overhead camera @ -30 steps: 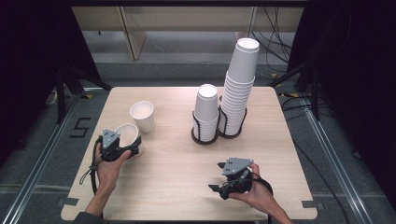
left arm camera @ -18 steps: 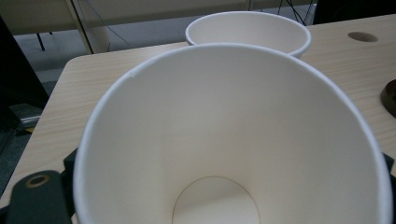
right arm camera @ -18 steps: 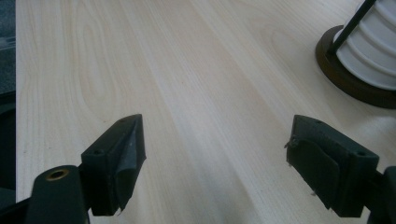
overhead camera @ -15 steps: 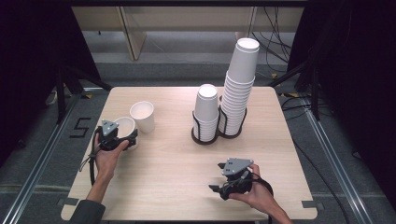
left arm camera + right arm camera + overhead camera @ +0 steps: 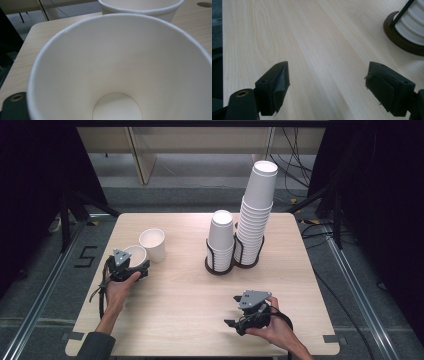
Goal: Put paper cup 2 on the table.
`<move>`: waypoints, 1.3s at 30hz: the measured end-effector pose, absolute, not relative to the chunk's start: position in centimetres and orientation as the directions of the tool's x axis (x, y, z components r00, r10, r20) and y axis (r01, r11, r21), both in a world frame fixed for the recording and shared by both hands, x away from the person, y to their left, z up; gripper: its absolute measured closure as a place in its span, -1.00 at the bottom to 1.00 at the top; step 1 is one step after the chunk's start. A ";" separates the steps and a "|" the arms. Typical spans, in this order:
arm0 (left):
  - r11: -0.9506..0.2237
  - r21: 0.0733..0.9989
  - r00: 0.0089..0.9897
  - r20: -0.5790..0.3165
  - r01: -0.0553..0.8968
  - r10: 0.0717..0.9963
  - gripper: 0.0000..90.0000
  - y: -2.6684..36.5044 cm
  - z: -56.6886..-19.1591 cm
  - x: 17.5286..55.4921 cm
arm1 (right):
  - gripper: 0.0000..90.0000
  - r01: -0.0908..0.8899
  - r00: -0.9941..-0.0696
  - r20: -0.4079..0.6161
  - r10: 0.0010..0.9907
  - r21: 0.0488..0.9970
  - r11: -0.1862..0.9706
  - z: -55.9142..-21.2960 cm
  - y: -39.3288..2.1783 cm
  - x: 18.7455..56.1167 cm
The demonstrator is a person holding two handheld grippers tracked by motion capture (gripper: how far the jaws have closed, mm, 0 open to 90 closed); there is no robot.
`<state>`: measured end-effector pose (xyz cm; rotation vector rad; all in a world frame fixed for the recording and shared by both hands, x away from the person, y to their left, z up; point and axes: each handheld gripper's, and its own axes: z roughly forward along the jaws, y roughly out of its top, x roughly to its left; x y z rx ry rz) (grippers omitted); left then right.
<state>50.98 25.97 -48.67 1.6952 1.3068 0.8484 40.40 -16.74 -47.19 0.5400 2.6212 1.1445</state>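
My left gripper [image 5: 125,268] is at the table's left side, shut on a white paper cup [image 5: 135,254]. In the left gripper view I look straight into that cup [image 5: 117,75], down to its round bottom. Just beyond it a second white cup [image 5: 152,245] stands upright, its rim [image 5: 142,8] close behind the held cup's rim. My right gripper [image 5: 236,324] rests low near the front right of the table. It is open, and only bare wood lies between its black jaws [image 5: 327,80].
Two stacks of white cups stand in a black wire holder [image 5: 220,265] at the table's middle back: a short stack [image 5: 220,237] and a tall one [image 5: 257,210]. The holder's dark base [image 5: 402,42] lies ahead and to the right of my right gripper. Wooden table [image 5: 190,290].
My left gripper has carried the cup a little farther from the person, closer to the standing cup. The right gripper has stayed where it was.
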 end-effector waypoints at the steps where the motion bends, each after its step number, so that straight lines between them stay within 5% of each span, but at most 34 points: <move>1: -0.121 0.900 0.231 0.023 0.418 0.973 -0.73 26.0 -48.7 50.9 | -0.56 0.250 -0.904 -0.052 0.425 0.743 0.621 -47.2 -16.7 40.3; 39: -0.146 0.844 0.283 -0.007 0.516 0.959 -0.68 27.3 -48.7 45.4 | -0.56 0.254 -0.897 -0.056 0.438 0.745 0.617 -47.1 -18.3 39.8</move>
